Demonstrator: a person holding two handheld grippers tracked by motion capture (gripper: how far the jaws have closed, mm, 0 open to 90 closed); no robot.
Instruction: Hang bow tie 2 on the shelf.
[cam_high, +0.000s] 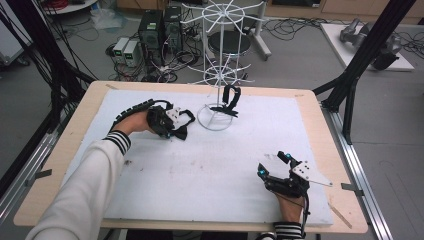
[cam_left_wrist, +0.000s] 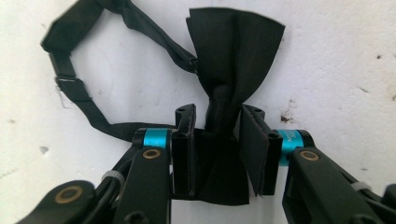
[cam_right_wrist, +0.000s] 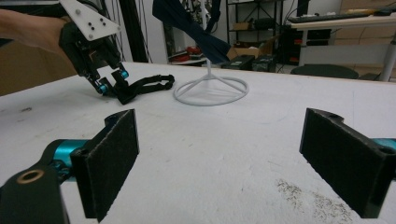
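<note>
A black bow tie (cam_left_wrist: 233, 51) with its looped strap (cam_left_wrist: 74, 84) lies on the white mat (cam_high: 215, 170) at the left. My left gripper (cam_left_wrist: 218, 116) is shut on it, the pads pressing the fabric by the centre knot. In the high view this gripper (cam_high: 175, 131) sits just left of a white wire rack (cam_high: 220, 75). Another dark bow tie (cam_high: 230, 100) hangs low on that rack. My right gripper (cam_high: 272, 163) rests near the mat's front right, open, with nothing between its pads (cam_right_wrist: 112, 163). It looks toward the left gripper (cam_right_wrist: 109, 84) and the rack's base ring (cam_right_wrist: 210, 91).
The mat covers a wooden table (cam_high: 90, 107). Black frame posts (cam_high: 367, 45) stand at the right, and cables hang at the left. Computers and wires (cam_high: 160, 35) lie on the floor behind the table. Bare mat stretches between the two grippers.
</note>
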